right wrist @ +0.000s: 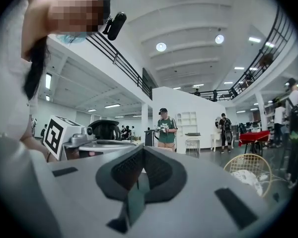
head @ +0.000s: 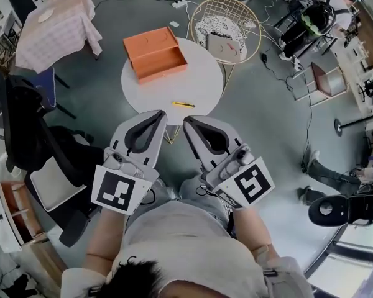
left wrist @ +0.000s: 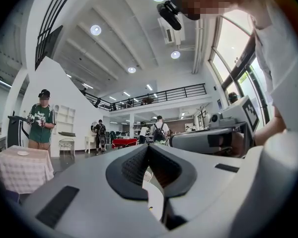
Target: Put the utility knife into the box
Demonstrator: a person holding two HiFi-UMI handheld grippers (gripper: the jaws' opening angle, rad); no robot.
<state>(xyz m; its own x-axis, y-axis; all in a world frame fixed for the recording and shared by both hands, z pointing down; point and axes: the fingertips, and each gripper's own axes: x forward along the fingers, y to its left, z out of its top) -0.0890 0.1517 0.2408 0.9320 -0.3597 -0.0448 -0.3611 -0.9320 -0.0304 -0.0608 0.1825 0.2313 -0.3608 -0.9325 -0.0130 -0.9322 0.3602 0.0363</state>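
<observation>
Grey floor (head: 267, 123); round white counter (head: 202, 82) at 12 o'clock; wire chair (head: 227, 11) at 1; cloth-draped table (head: 56, 23) at 10; black chair (head: 25, 129) at 9; round downlights (left wrist: 95, 29) overhead.

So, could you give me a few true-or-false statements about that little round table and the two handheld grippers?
1. The utility knife lies on the round white table, outside the box. True.
2. The orange box is closed. False: it stands open on the table.
3. The right gripper is holding the knife. False: its jaws are together with nothing between them, and the knife lies untouched.
4. The left gripper is shut and empty. True.
5. A wire chair stands on the far side of the table. True.
</observation>
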